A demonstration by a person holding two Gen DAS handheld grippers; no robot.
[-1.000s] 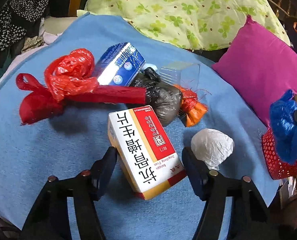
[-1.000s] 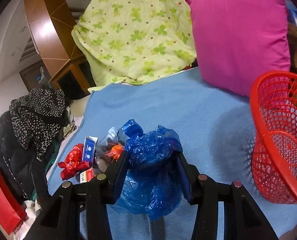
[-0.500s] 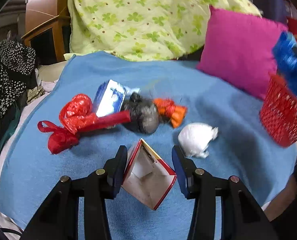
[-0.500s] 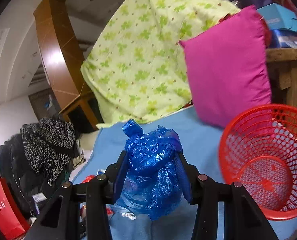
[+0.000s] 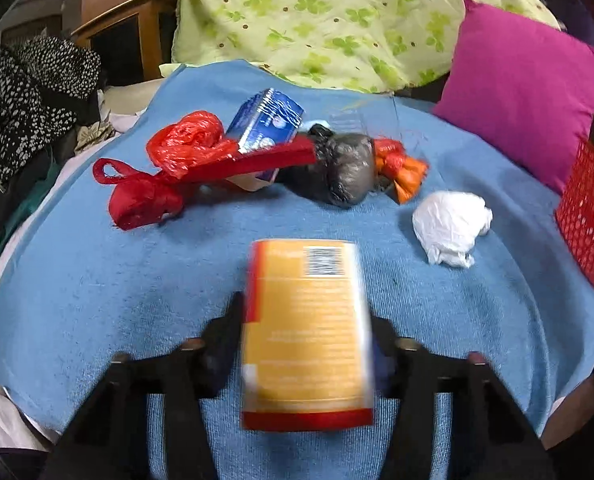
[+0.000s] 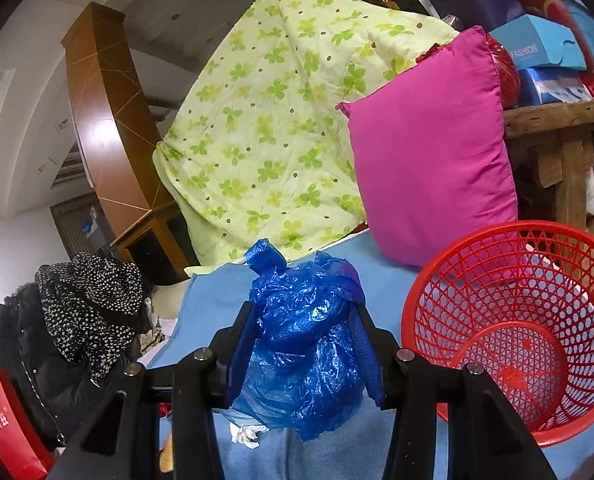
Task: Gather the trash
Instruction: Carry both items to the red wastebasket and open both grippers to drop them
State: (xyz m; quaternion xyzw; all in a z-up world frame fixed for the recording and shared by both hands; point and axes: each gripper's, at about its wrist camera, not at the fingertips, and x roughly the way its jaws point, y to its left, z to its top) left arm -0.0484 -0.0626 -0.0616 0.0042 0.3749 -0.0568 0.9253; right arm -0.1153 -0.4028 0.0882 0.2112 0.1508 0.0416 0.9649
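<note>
My left gripper (image 5: 305, 332) is shut on a cardboard medicine box (image 5: 307, 336), held above the blue blanket (image 5: 97, 288) with its orange barcode side up. Beyond it lie a red plastic bag (image 5: 165, 172), a blue-and-white box (image 5: 267, 126), a dark grey bag (image 5: 343, 172), an orange bag (image 5: 403, 168) and a white crumpled bag (image 5: 449, 228). My right gripper (image 6: 303, 344) is shut on a blue plastic bag (image 6: 305, 344), held up just left of the red mesh basket (image 6: 529, 320), which looks empty.
A magenta pillow (image 5: 525, 92) and a green clover quilt (image 5: 337, 20) sit at the back of the bed. The red basket (image 5: 589, 208) stands at the blanket's right edge. Dark spotted clothes (image 5: 29, 92) are piled to the left. A wooden bench (image 6: 565, 140) stands behind the basket.
My left gripper closed on the medicine box, lifted it off the blanket and turned it orange side up. My right gripper raised the blue bag up beside the red basket.
</note>
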